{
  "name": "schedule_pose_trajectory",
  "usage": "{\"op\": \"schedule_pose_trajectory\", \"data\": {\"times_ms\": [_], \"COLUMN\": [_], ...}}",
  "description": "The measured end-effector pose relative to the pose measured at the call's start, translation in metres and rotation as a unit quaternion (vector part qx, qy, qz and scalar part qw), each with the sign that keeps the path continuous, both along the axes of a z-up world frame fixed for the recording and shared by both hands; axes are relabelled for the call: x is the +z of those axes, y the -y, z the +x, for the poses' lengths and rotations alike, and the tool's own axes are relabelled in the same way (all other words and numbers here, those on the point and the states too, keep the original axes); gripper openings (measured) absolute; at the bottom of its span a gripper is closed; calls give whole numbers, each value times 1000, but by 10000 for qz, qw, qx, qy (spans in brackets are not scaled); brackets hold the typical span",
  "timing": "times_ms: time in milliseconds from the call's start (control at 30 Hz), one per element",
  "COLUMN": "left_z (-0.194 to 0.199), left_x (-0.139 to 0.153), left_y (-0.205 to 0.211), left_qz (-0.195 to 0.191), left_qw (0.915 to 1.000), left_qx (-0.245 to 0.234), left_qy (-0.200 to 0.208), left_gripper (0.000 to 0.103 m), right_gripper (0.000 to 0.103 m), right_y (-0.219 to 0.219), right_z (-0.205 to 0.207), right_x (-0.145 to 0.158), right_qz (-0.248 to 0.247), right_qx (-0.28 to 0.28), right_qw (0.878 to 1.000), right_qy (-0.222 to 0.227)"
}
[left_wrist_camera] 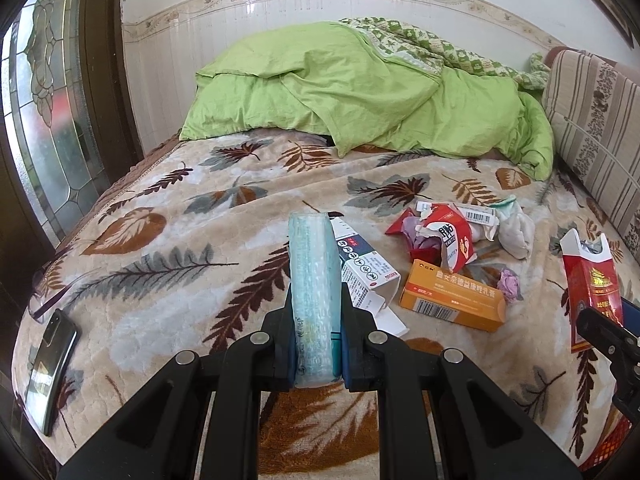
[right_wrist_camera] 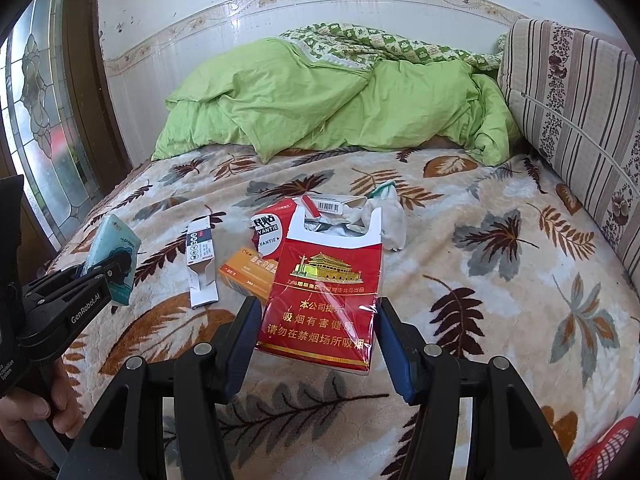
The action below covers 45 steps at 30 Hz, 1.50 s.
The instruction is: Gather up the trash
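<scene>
My left gripper [left_wrist_camera: 316,312] is shut on a pale blue tissue packet [left_wrist_camera: 314,264], which stands up between the pads above the bed. From the right wrist view that gripper [right_wrist_camera: 106,270] and the packet [right_wrist_camera: 116,256] hang at the left. My right gripper [right_wrist_camera: 318,320] is shut on an opened red cigarette pack [right_wrist_camera: 324,292], held upright off the blanket; the left wrist view shows the pack [left_wrist_camera: 592,280] at the far right. On the blanket lie a white-and-dark medicine box [left_wrist_camera: 364,268], an orange box [left_wrist_camera: 452,296], a torn red-and-white box [left_wrist_camera: 444,236] and crumpled white tissue [left_wrist_camera: 516,232].
A black phone [left_wrist_camera: 52,364] lies near the bed's left edge. A green duvet [left_wrist_camera: 360,92] is heaped at the far end, and a striped cushion [right_wrist_camera: 572,120] lines the right side. A red basket [right_wrist_camera: 608,452] shows at the lower right. A person's hand [right_wrist_camera: 36,412] holds the left gripper.
</scene>
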<state>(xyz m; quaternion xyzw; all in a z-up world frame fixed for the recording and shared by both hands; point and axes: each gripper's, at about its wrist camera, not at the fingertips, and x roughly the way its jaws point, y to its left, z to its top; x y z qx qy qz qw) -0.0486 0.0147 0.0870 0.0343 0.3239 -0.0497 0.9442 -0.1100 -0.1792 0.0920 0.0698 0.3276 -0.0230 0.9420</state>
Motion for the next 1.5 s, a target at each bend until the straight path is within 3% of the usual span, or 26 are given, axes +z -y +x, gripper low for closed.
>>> {"op": "schedule_pose_trajectory", "data": {"times_ms": [1500], "left_z": [-8], "left_x": [4], "left_y": [12], "left_qz": [-101], "left_qw": [9992], "left_qx": [-392], "left_qy": [46], "left_gripper": [15], "right_gripper": [61], "right_y": [1], "right_z": [-1], "right_x": [0], "right_qz": [-15], "right_qx": [-5], "right_qw": [10000], "right_qy": [10]}}
